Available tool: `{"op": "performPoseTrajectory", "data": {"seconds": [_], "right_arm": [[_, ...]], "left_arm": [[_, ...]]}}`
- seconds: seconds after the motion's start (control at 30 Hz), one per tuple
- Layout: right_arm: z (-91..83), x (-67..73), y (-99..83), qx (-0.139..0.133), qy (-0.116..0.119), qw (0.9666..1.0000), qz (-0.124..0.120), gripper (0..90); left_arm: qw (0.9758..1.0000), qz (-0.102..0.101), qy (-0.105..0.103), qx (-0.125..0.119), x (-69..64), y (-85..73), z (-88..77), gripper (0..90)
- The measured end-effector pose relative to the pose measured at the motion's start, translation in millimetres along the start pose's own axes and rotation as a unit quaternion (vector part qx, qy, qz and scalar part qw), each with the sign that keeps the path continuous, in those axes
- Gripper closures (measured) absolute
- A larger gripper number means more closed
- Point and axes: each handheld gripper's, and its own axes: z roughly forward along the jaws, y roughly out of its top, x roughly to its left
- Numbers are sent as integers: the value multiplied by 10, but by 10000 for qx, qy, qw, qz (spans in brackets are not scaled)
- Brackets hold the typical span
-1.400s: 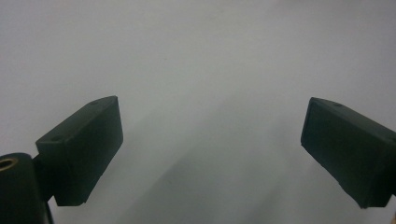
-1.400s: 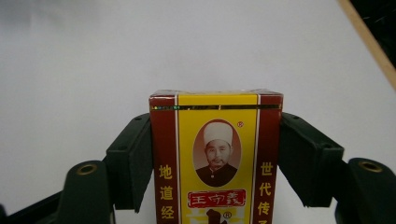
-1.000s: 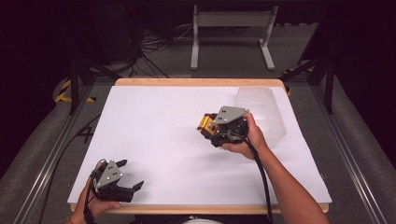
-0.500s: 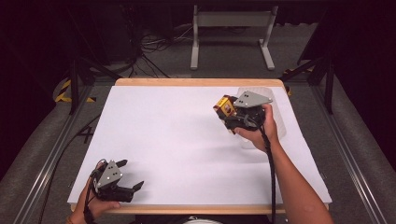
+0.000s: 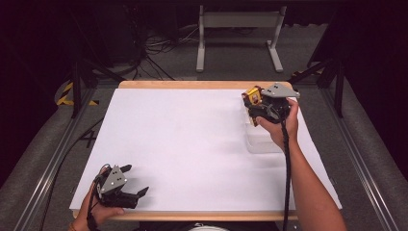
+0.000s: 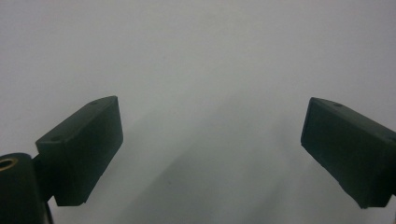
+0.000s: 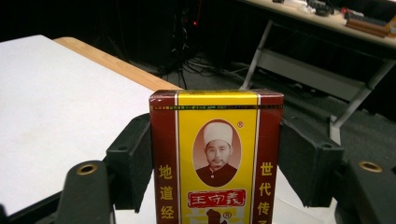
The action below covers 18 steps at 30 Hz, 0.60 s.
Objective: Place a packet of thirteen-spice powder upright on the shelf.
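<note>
right tongs [image 5: 251, 97] | grip yellow-red box [image 5: 252, 96] (above clear container [image 5: 262, 142]) | left tongs [image 5: 135, 180] spread, near edge

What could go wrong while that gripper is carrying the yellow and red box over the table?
1. The right gripper clamps the box only by its two narrow sides, so it might slip or twist out.
2. The box hangs near the table's far edge; if dropped, it could fall to the floor.
3. A clear container sits just below the hand, so a low swing might knock it.
</note>
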Motion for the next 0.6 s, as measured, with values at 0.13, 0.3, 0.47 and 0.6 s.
{"op": "performPoseTrajectory", "data": {"seconds": [0.13,0.3,0.47,0.6], "right_arm": [[51,-87,-44,103,-158,9998,112,328],[102,-151,-94,141,-299,9990,289,328],[168,-228,-160,266,-619,9967,453,328],[196,-268,-201,296,-723,9951,599,328]], "left_arm": [[10000,2,7,-10,2,0,2,64],[10000,15,6,-3,1,1,2,63],[10000,1,17,-36,20,-7,-9,64],[10000,-3,3,-28,11,-6,-14,64]]}}
